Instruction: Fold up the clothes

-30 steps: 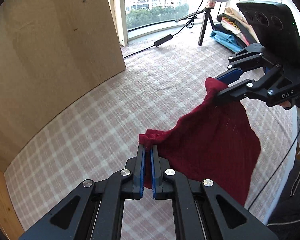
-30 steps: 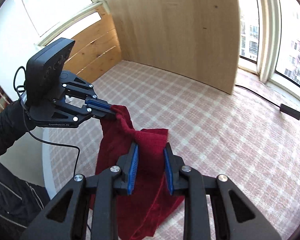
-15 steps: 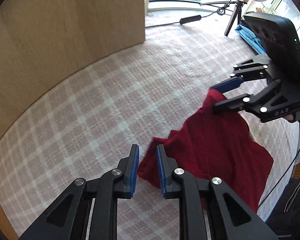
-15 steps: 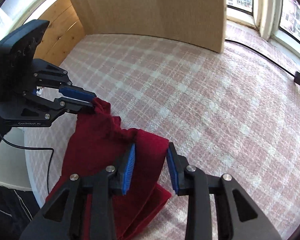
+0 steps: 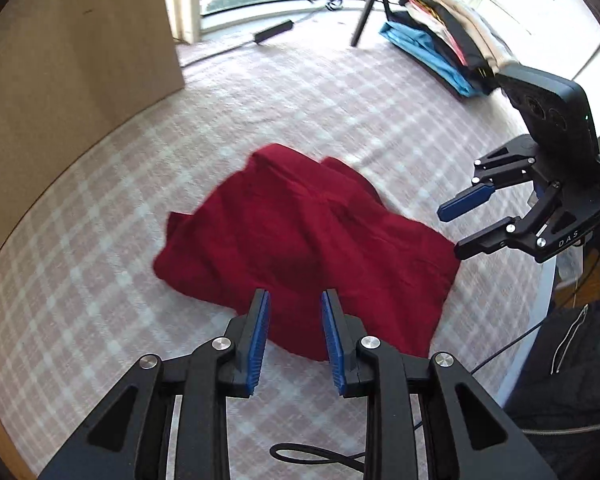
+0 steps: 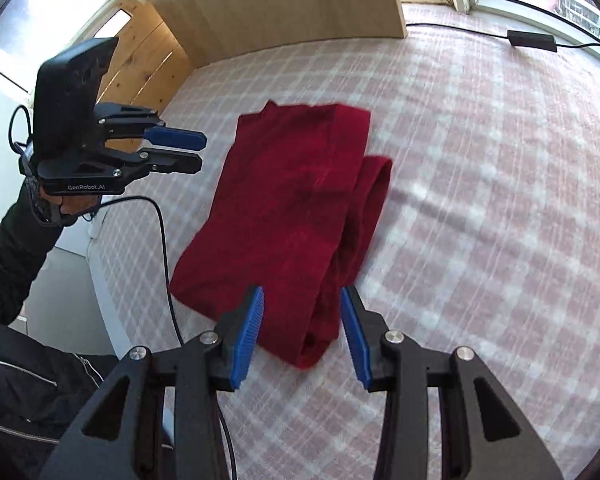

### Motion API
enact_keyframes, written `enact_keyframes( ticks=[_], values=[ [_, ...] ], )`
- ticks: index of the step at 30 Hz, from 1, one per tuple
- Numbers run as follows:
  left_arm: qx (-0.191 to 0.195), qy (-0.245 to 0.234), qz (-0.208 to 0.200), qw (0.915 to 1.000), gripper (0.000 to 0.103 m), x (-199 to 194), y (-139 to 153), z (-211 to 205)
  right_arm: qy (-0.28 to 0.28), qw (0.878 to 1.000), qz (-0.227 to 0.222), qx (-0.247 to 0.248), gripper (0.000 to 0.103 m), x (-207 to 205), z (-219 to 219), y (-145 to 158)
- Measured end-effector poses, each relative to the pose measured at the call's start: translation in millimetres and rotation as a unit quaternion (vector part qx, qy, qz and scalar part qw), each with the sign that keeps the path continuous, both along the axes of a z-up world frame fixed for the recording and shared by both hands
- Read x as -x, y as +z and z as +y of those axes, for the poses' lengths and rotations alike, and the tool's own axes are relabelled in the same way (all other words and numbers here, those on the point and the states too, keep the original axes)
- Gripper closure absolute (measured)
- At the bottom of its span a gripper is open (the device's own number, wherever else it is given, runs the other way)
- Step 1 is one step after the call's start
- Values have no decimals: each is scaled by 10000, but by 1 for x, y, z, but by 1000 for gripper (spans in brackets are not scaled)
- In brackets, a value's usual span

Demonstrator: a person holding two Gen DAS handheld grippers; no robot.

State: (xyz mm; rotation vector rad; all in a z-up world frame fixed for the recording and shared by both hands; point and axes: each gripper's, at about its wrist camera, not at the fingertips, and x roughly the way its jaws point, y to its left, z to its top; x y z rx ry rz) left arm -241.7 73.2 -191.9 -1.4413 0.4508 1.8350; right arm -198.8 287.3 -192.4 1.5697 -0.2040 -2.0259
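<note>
Progress: we judge the red garment [image 6: 292,208] partly folded; squaring it up may remain.
Look: doubled layers, a rolled fold along one side, edges uneven, some blur.
Place: lying on the checked bed cover [image 6: 480,208].
Left gripper [image 5: 294,330]: jaws apart, empty.
Right gripper [image 6: 302,332]: jaws apart, empty.

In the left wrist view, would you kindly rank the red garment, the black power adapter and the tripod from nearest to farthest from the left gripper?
Measured from the left gripper:
1. Red garment, lying on the checked cover just beyond the fingertips.
2. Black power adapter, far ahead by the window, slightly left.
3. Tripod, far ahead and to the right. It looks only slightly farther than the adapter, so these two are close to call.
</note>
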Motion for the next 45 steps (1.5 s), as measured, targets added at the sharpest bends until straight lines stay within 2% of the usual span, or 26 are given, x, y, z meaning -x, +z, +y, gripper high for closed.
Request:
enact_keyframes(
  ticks=[2,3,4,5,8,11,13,16,20,22,24,25,28,30,33,36,38,41,42,43,45],
  values=[
    [140,-105,-35,9998,78,-4,-9,12,-26,9999,-126,76,64,-6,-5,-10],
    [163,-106,-30,9998,78,-3,-11,14,1,9998,-157,79,71,-8,-6,-13],
    [176,-95,-19,9998,78,-1,-11,15,34,9998,-177,65,90,-10,-7,-16],
    [189,-84,-9,9998,78,2,-12,16,67,9998,-197,51,97,-12,-9,-18],
    [226,-50,22,9997,78,8,-13,20,-295,9977,-423,446,97,-23,11,-22],
    [264,-16,53,9996,78,15,-15,24,-529,9945,-667,614,96,-29,23,-31],
    [289,7,74,9996,78,19,-16,27,-523,9941,-793,532,89,-29,21,-32],
    [201,-107,208,9995,78,28,-7,38,-530,9965,-569,297,85,-25,21,-20],
    [224,-378,237,9988,77,47,-10,69,-746,9957,-351,425,81,-13,27,-9],
    [267,-336,208,9989,77,60,-17,77,-864,9959,-196,206,79,-2,27,-10],
    [121,-270,115,9995,77,68,-16,76,-943,9954,-31,165,77,17,29,-9],
    [80,-248,134,9996,77,68,-13,72,-994,9949,25,189,72,29,31,-9],
    [-10,-44,2,10000,77,50,-5,43,-913,9948,192,403,65,69,31,-12],
    [-70,99,-96,9999,77,37,1,22,-772,9961,184,378,64,93,26,-16],
    [-482,186,-459,9976,77,4,6,5,-470,9975,-18,532,64,117,14,-26],
    [-764,68,-833,9936,77,-23,-3,20,-189,9981,-140,563,64,134,0,-37],
    [-798,-163,-886,9927,77,-40,-10,40,-75,9975,-169,677,63,140,-7,-40],
    [-798,-308,-851,9927,77,-49,-22,66,-34,9958,-221,892,64,142,-10,-42],
    [-711,-370,-845,9932,77,-51,-29,74,-9,9948,-259,980,72,141,-9,-42],
    [-565,-429,-843,9939,77,-53,-37,79,33,9940,-320,1050,86,138,-9,-42],
    [-497,-506,-1045,9920,79,-57,-46,83,-8,9957,-297,878,94,129,-3,-35]
  ],
)
